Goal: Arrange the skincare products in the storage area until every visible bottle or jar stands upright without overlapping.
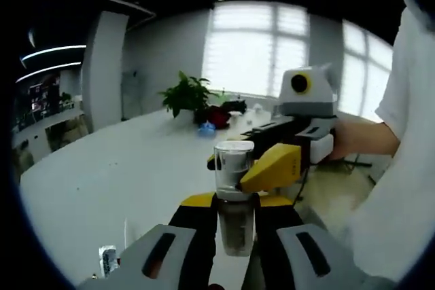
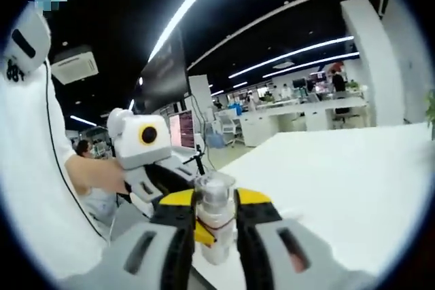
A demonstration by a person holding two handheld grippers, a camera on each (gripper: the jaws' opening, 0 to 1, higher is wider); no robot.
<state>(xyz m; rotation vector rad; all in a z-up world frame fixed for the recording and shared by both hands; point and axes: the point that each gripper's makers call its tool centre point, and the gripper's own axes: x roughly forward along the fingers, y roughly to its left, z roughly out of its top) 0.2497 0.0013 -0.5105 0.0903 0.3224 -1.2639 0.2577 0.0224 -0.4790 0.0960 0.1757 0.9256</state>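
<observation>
Clear plastic, with a translucent cap on top: that is the bottle (image 1: pixel 234 191), and in the left gripper view it stands upright between the left gripper (image 1: pixel 236 219)'s yellow-tipped jaws, which are clenched on its lower body. The right gripper (image 1: pixel 272 168) reaches in from the right, its yellow jaw tip touching the bottle's shoulder.

In the right gripper view the same bottle (image 2: pixel 215 225) sits between that gripper (image 2: pixel 215 225)'s own jaws, whitish, with a capped neck, pressed from both sides; both grippers appear to be grasping it at once. The left gripper (image 2: pixel 166 181) shows behind it, held by a person's hand (image 2: pixel 102 178).

The bottle is lifted above the white table (image 1: pixel 122 174), not yet set down. To do this handover well, I judge that one gripper should let go only once the other's grasp is firm, and the bottle should stay vertical on its way down.

Farther off on the table stands a green plant (image 1: pixel 187 96).
</observation>
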